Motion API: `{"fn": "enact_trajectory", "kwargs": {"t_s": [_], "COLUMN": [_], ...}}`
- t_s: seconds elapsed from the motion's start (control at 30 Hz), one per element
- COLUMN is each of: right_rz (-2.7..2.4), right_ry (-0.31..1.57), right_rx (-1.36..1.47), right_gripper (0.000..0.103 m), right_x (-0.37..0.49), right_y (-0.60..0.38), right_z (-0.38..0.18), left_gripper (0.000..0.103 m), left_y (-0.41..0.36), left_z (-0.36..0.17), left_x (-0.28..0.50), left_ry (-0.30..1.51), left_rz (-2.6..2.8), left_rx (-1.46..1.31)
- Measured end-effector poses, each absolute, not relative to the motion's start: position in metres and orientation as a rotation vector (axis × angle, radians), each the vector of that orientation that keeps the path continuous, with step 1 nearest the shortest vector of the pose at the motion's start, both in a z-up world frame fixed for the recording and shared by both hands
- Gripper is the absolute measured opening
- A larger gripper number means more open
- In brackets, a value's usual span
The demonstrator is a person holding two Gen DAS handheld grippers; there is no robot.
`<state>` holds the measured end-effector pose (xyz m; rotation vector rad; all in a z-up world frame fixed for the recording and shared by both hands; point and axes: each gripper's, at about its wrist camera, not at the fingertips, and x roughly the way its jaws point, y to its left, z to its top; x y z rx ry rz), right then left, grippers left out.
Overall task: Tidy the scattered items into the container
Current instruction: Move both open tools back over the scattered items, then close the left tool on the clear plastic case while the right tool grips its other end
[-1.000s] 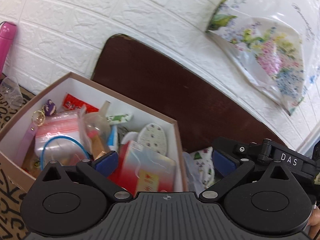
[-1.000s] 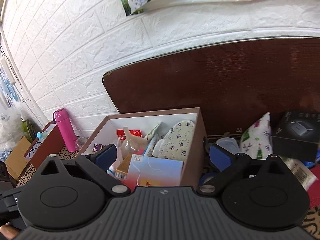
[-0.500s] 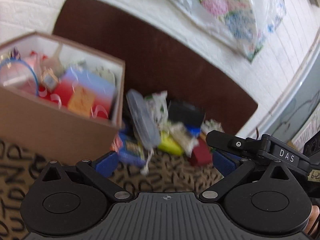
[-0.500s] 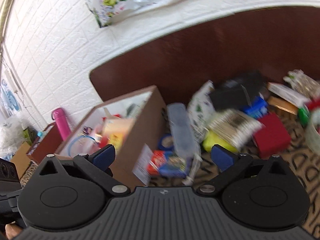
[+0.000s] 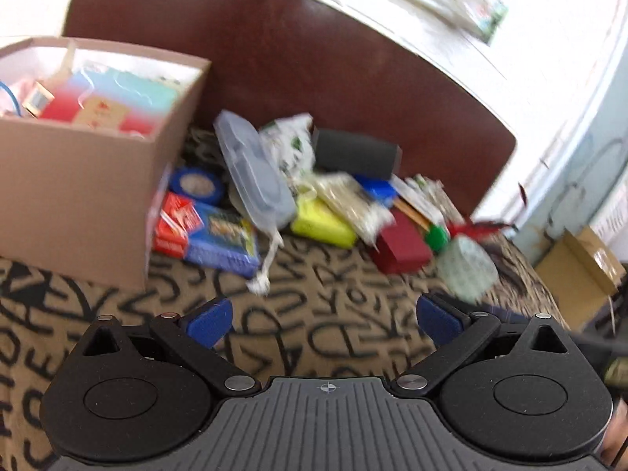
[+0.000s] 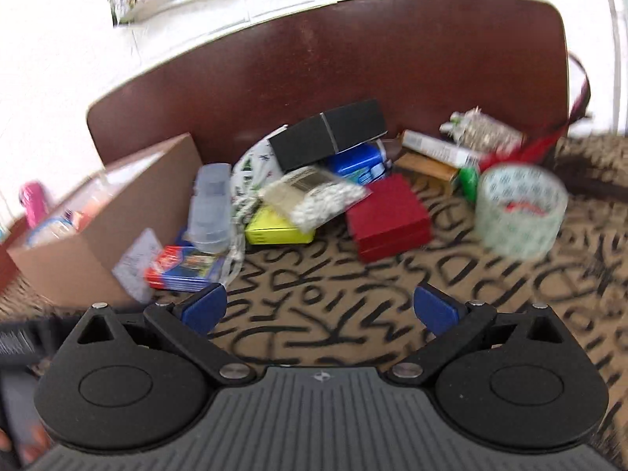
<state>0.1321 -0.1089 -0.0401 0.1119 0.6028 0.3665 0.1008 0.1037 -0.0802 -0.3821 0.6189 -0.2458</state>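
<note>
Change recorded: both views, directed into the cardboard box (image 5: 78, 180) a second ago, are now turned onto the loose pile beside it. Left gripper (image 5: 320, 316): spread wide, nothing held. Right gripper (image 6: 318, 308): spread wide, nothing held. Box: partly filled, left of pile. Outstanding on the patterned cloth (image 6: 353, 294): red box (image 6: 386, 216), tape roll (image 6: 520, 210), yellow packet (image 5: 324, 221). Next pick judged pending.

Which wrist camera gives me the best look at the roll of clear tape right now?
The right wrist view. The tape roll sits there whole, with its open core and red inner label facing the camera, slightly blurred. In the left wrist view the same roll is smaller, more smeared, and its core cannot be made out.
</note>
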Motion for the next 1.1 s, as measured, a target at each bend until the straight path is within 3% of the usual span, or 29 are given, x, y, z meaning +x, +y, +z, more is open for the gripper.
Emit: {"fn": "enact_trajectory", "kwargs": {"t_s": [0.33, 0.63, 0.7, 0.93, 1.1], "right_rz": [0.432, 0.563, 0.588, 0.629, 0.663], "right_ry": [0.588, 0.638, 0.636, 0.588, 0.543], "right_rx": [0.027, -0.016, -0.015, 0.000, -0.034], "right_gripper": [0.091, 0.067, 0.067, 0.067, 0.067], "right_x": [0.163, 0.189, 0.191, 0.197, 0.200], "right_y": [-0.087, -0.050, -0.042, -0.026, -0.013], "right_z": [-0.053, -0.066, -0.069, -0.076, -0.078], "left_gripper": [0.103, 0.102, 0.096, 0.095, 0.084], "left_y": [0.103, 0.100, 0.100, 0.094, 0.100], "left_z": [-0.075, -0.070, -0.066, -0.068, -0.077], "left_x": [0.146, 0.173, 0.168, 0.194, 0.214], "left_ry": [0.605, 0.638, 0.630, 0.616, 0.653], "left_rz": [-0.160, -0.152, -0.195, -0.176, -0.166], "left_rx": [-0.375, -0.363, -0.344, -0.287, -0.274]}}
